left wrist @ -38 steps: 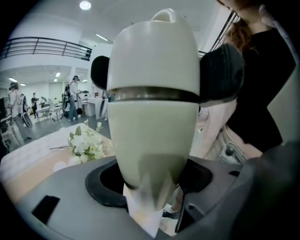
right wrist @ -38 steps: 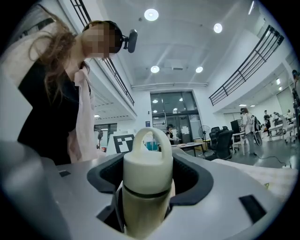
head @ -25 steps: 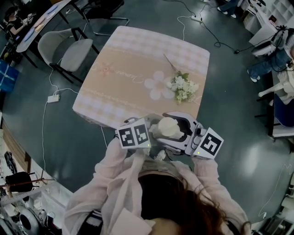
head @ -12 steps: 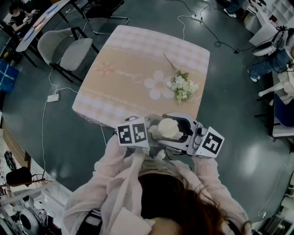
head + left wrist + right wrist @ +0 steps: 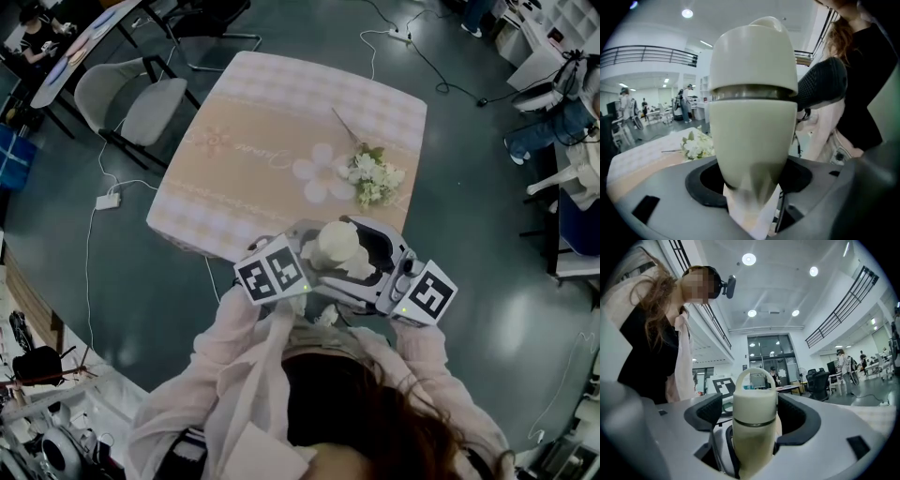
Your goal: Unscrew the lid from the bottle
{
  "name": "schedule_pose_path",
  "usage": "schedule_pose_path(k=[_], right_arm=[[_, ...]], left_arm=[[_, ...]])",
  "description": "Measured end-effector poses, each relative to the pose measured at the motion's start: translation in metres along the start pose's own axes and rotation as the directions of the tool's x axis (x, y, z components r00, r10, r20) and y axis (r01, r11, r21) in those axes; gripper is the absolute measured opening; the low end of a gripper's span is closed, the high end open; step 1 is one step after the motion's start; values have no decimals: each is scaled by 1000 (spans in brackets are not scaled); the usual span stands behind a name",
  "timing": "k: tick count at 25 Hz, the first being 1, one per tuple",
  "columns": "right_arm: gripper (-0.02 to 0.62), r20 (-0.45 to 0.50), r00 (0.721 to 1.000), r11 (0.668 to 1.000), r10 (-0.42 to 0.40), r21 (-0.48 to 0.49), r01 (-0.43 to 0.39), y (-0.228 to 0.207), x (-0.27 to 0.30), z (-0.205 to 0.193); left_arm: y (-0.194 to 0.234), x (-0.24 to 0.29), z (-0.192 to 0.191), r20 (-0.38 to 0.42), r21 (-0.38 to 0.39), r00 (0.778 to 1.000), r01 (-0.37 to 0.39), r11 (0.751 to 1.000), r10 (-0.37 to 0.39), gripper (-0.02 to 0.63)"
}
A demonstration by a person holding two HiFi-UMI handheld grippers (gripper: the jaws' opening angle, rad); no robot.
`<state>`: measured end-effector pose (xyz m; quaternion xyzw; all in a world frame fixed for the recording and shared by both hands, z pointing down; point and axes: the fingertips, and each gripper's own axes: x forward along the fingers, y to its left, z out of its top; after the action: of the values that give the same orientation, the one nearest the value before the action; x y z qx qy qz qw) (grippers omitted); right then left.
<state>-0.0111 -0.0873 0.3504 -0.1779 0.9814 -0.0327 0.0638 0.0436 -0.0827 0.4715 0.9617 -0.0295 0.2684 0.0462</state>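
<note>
Bottle (image 5: 754, 136) tapers smooth and cream beneath a domed lid (image 5: 754, 56)

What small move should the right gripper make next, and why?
Probably close the right gripper on the lid. Its jaws have just been opening and stand apart around the lid, which sits screwed on the bottle held by the left gripper, so turning it needs a grip first.
</note>
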Motion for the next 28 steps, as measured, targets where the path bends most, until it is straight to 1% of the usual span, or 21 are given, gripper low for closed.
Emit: schedule_pose_path(k=[2,4,6,8,10,12,15,18,28], right_arm=[[365,11,996,996,-83,9,83,-11,-4,-1],[362,28,986,986,-166,17,165,-20,-6,1],[357,28,975,976,-219,7,219,-23,-5,2],[354,21,968,968,-249,-9,249,-23,-2,4],[353,16,961,960,-277,-24,278,-23,1,4],[331,8,953,953,-303,-30,303,-24,4,3],[311,-12,949,949,-315,-38,314,-24,8,-1],[302,-17,953,953,-303,-28,302,-22,8,-2],[301,0,984,984,-180,-7,180,-12,4,2]], left_arm=[[11,-2,0,6,-32,997,-80,996,80,316],[20,-4,-2,2,-59,989,-146,988,146,316],[26,-6,-4,-12,-75,980,-200,977,200,316],[29,-6,-6,-19,-83,973,-232,969,231,316],[30,-6,-7,-23,-89,970,-242,966,241,316],[29,-5,-8,-26,-91,970,-245,965,244,316],[27,-4,-10,-36,-81,968,-251,965,249,316],[24,-4,-10,-35,-75,972,-235,969,233,316],[8,-5,-9,-17,-36,995,-101,994,100,316]])
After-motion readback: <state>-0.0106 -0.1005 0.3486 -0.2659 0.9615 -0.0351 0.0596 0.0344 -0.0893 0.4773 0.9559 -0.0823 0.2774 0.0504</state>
